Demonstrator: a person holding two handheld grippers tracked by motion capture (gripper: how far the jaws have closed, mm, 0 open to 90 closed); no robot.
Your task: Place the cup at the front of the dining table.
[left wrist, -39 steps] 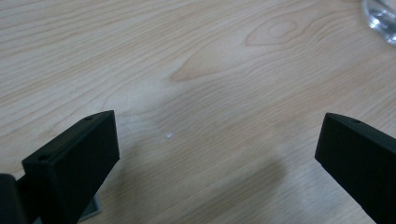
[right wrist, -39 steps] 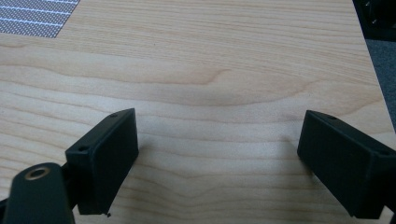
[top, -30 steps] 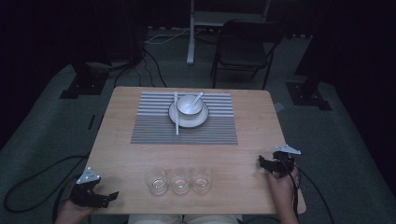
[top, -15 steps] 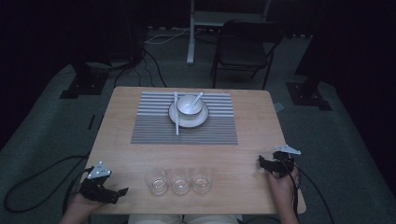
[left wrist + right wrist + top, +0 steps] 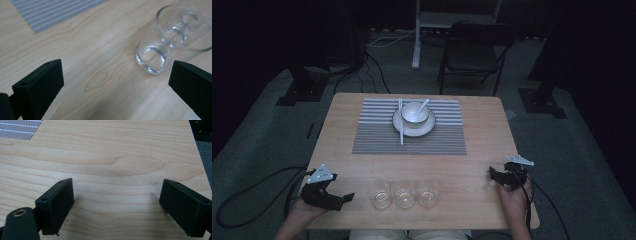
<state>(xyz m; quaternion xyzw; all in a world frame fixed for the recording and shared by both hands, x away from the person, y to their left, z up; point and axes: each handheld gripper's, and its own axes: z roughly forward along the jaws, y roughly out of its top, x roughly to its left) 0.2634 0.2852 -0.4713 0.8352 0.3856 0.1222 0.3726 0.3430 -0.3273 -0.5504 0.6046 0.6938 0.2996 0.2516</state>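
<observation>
Three empty clear glasses stand in a row near the table's front edge: left (image 5: 379,193), middle (image 5: 404,192) and right (image 5: 428,191). My left gripper (image 5: 343,199) is open at the front left and points at the left glass, a short gap away. In the left gripper view the open gripper (image 5: 117,75) has its jaws wide apart, with the nearest glass (image 5: 152,60) ahead on the right and nothing between them. My right gripper (image 5: 493,176) rests at the front right. The right gripper view shows this gripper (image 5: 117,195) open over bare wood.
A striped grey placemat (image 5: 377,140) lies on the far half of the wooden table (image 5: 472,150). On it a white plate (image 5: 430,128) carries a bowl (image 5: 414,112) with a spoon (image 5: 424,105), and a white stick (image 5: 401,125) lies alongside. A chair (image 5: 472,55) stands behind the table. Cables run over the floor.
My left gripper has moved right from the table's left corner toward the row of glasses. The right gripper has stayed where it was.
</observation>
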